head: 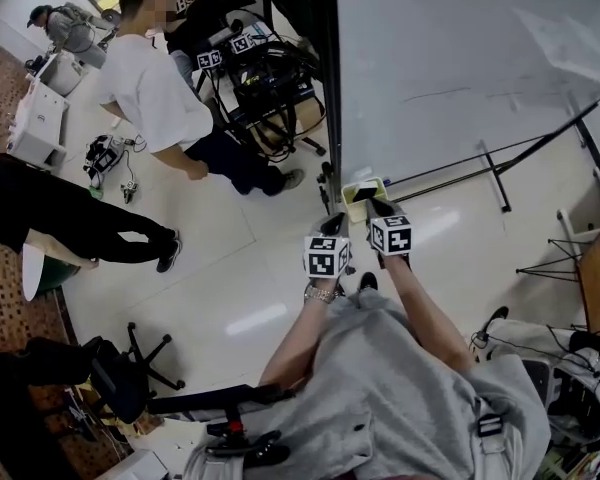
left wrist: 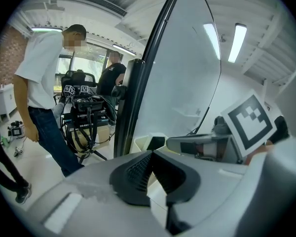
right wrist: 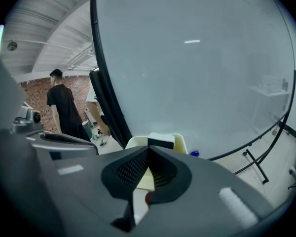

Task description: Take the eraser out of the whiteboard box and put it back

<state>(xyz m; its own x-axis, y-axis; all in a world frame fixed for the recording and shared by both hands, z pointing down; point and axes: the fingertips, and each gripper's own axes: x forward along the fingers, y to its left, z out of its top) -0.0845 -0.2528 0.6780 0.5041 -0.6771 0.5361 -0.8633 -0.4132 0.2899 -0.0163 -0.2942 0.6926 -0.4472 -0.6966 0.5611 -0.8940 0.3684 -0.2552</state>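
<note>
A cream box (head: 352,204) hangs at the lower left corner of the whiteboard (head: 460,58). The eraser (head: 365,189), white with a black band, stands in it. My right gripper (head: 373,204) reaches into the box from above. In the right gripper view its jaws are closed at the eraser (right wrist: 161,141), whose lower part they hide, inside the box (right wrist: 180,143). My left gripper (head: 333,225) hangs just left of the box, shut and empty. The left gripper view shows the left gripper (left wrist: 152,153), the box (left wrist: 141,143), the eraser (left wrist: 156,142) and the right gripper's marker cube (left wrist: 248,122).
The whiteboard's black frame post (head: 330,88) and stand legs (head: 500,183) are close by. A cart of equipment (head: 265,78) and a person in a white shirt (head: 155,88) stand to the left. An office chair (head: 130,368) sits behind on the left.
</note>
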